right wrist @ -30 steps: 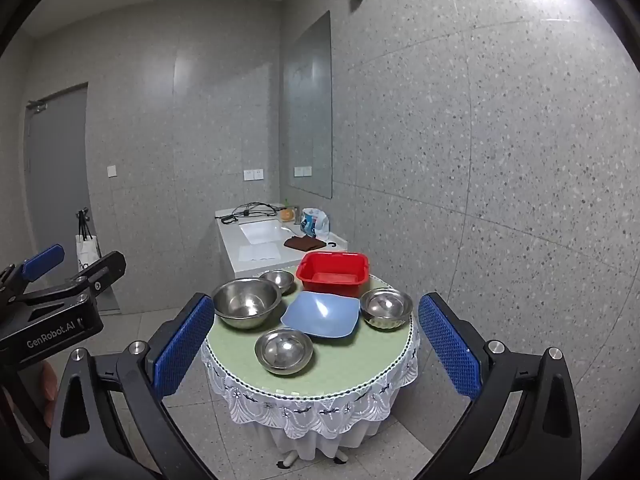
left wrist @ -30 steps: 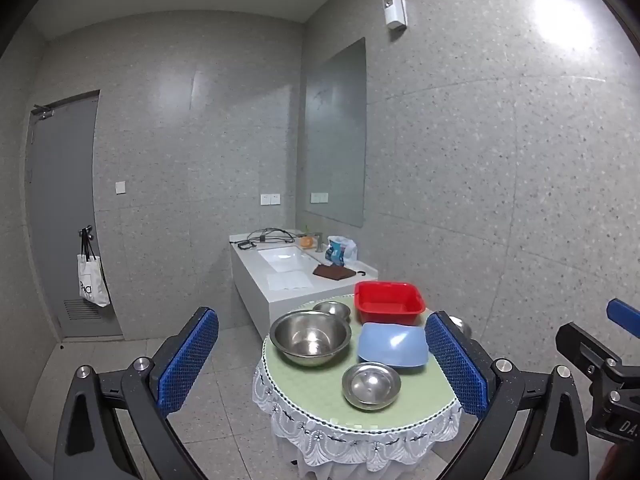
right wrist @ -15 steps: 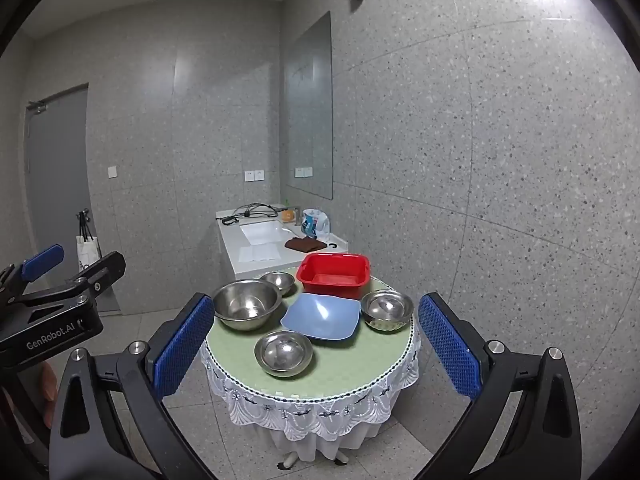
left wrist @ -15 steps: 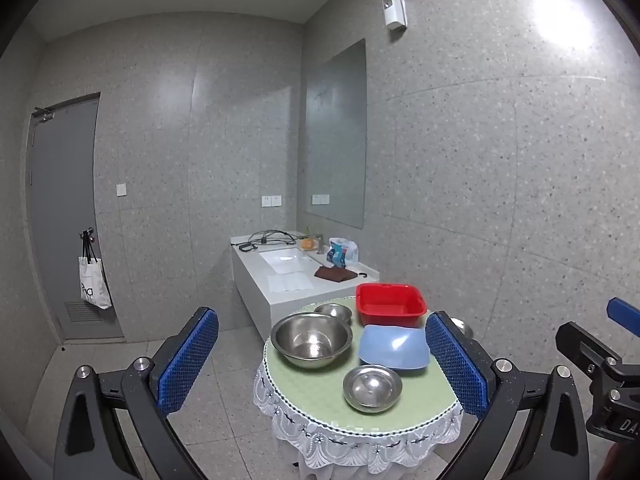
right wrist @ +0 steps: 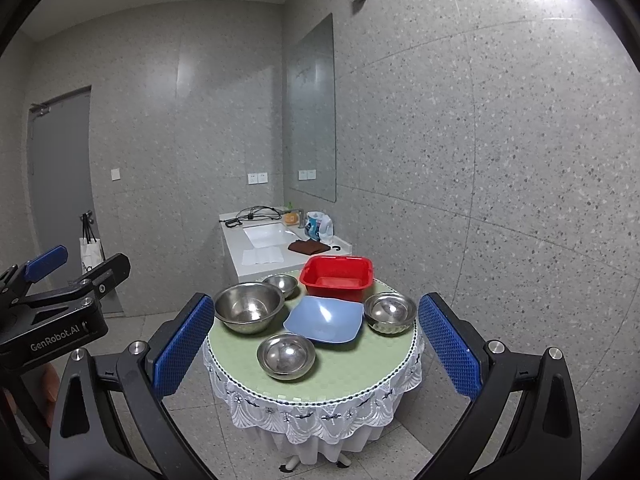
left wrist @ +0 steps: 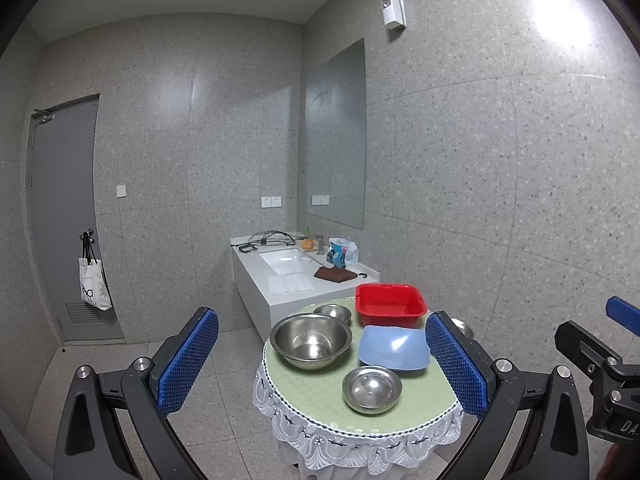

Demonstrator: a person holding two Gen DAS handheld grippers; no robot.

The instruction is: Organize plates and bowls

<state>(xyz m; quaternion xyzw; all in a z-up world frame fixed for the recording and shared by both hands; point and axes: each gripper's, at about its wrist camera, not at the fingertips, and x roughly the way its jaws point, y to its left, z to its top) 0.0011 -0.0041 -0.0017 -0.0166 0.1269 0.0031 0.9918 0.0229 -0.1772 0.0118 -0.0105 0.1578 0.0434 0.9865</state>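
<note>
Both the left gripper (left wrist: 322, 356) and right gripper (right wrist: 316, 342) hang spread wide and empty, well short of the table (right wrist: 360, 368). Ahead of them, the slick steel bowls (right wrist: 286, 356) could slip from a rim pinch and clatter

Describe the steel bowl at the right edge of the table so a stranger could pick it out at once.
Find the round table with the green top and white lace skirt. Behind its centre sits a red tub, with a blue square plate in front of it. The steel bowl stands just right of that plate, mid-sized, alone on the side nearest the wall, while the other three steel bowls sit left or front.
</note>
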